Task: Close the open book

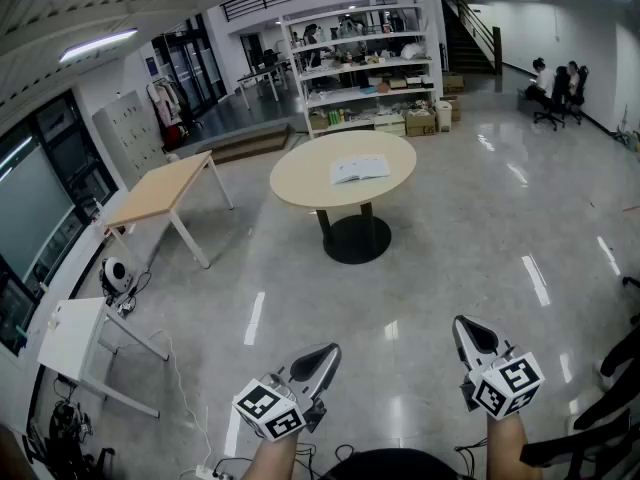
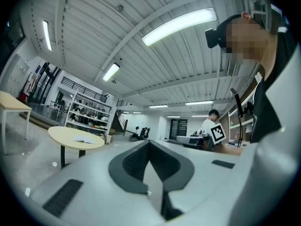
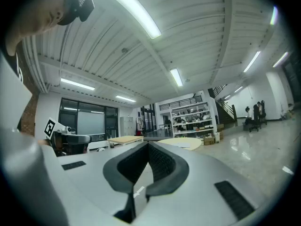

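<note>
- The glossy floor (image 1: 440,258) lies between the person and the round tabletop (image 1: 300,183), which stands well ahead.
- The open book (image 1: 359,169) lies flat just right of the tabletop's centre, with its spread running left to right.
- The left tool (image 1: 324,356) and right tool (image 1: 466,330) are both pinched together, empty and pointing level. The left lines up slightly closer to the book, but neither is within reach.

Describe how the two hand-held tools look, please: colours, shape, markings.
The left tool and right tool look alike: light grey tapered shells with dark grey ribbed pads inside, narrowing to a point. Each carries a white cube printed with black square markers.
</note>
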`<state>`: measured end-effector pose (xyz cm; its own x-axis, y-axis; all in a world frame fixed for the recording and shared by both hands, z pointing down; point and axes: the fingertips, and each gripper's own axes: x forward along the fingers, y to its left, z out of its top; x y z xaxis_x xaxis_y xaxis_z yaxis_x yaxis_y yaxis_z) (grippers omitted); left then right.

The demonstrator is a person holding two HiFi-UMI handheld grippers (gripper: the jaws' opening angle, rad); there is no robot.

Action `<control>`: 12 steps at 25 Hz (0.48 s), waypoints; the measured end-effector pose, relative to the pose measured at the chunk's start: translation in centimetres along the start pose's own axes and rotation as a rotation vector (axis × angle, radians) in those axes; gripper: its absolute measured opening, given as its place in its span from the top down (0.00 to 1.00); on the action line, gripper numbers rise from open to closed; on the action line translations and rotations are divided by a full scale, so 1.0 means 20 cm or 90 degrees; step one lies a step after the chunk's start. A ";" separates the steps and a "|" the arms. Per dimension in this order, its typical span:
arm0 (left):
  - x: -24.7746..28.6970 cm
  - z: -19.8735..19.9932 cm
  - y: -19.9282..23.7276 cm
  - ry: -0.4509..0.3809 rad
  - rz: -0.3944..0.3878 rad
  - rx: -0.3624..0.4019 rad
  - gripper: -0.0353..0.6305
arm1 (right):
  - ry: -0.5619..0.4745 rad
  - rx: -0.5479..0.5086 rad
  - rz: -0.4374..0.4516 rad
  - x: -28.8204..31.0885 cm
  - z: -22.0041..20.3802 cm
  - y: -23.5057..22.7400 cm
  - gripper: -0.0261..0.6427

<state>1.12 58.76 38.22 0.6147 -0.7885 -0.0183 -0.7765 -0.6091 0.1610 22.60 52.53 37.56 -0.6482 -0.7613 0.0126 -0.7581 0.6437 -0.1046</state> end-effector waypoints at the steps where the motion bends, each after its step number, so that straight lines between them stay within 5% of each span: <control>1: -0.01 0.00 0.00 0.000 0.001 0.001 0.95 | 0.000 0.000 0.001 0.00 0.00 0.01 0.96; 12: -0.02 -0.01 0.02 0.000 0.012 0.006 0.95 | 0.006 0.000 0.007 0.04 -0.01 0.01 0.96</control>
<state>0.60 58.97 38.39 0.6002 -0.7997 -0.0152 -0.7891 -0.5952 0.1518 21.88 52.05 37.77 -0.6577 -0.7530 0.0205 -0.7505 0.6527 -0.1042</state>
